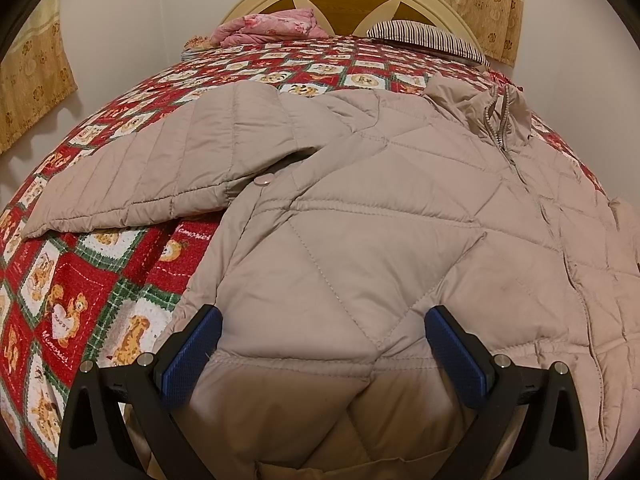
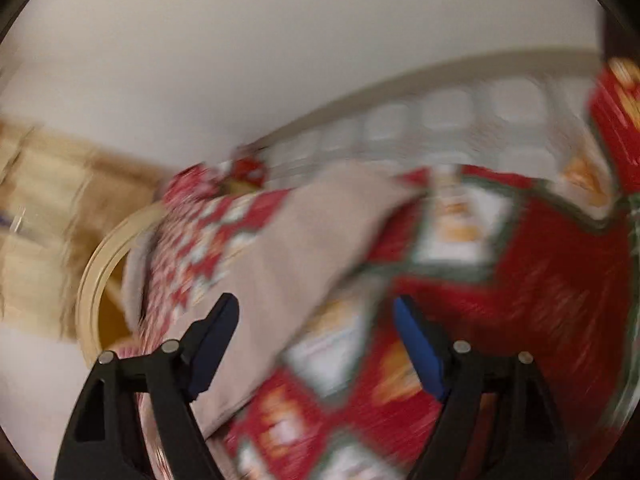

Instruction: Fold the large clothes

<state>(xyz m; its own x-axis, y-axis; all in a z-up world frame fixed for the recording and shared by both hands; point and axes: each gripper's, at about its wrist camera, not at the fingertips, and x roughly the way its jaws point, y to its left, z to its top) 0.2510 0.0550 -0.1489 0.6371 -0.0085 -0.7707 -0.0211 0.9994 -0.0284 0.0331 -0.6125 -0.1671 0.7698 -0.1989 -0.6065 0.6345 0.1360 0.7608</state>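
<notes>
A big bed has a red blanket with little bear pictures on it. A puffy beige coat lies flat on the blanket, zipped up, with 1 sleeve spread out to the side. The left gripper sits low over the coat's bottom edge, its 2 blue fingers wide apart and pinching nothing. The right gripper is wide apart too, and holds nothing, with a blurry coat sleeve just past it.

The bed carries one quilted jacket, one patterned blanket, one striped pillow, one pink bundle of cloth, and two curtains hang nearby.
</notes>
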